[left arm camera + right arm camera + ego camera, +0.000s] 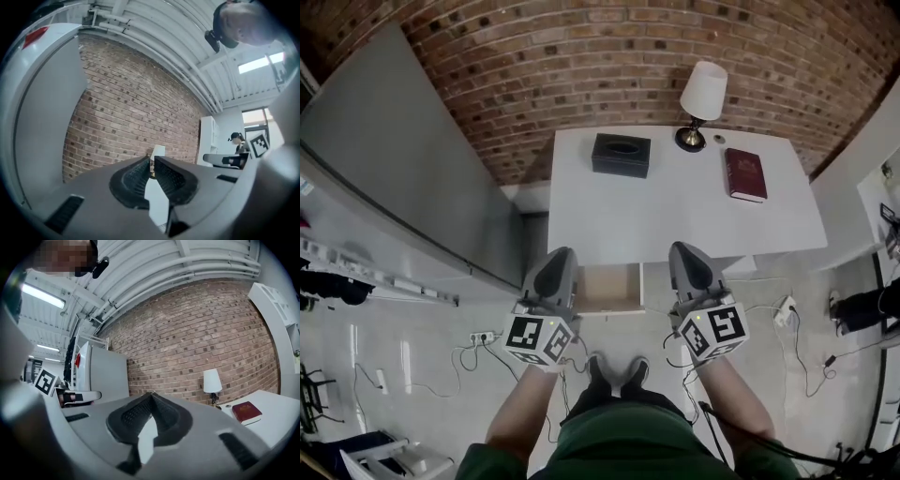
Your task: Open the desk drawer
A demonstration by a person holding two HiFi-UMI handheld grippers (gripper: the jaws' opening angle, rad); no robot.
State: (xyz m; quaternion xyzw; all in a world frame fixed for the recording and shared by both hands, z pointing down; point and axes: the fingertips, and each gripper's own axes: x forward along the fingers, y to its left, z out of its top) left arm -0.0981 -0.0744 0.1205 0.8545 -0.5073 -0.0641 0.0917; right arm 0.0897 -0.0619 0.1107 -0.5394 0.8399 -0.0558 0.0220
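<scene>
A white desk stands against the brick wall. Its drawer under the front left is pulled out, showing a bare wooden inside. My left gripper hovers at the drawer's left edge and my right gripper just right of it; neither touches it. In the left gripper view the left gripper has its tips a narrow gap apart, with nothing between them. In the right gripper view the right gripper has its tips meeting, empty. Both point up toward the wall.
On the desk are a black tissue box, a white-shaded lamp and a red book. A large white panel leans at the left. Power strips and cables lie on the floor round my feet.
</scene>
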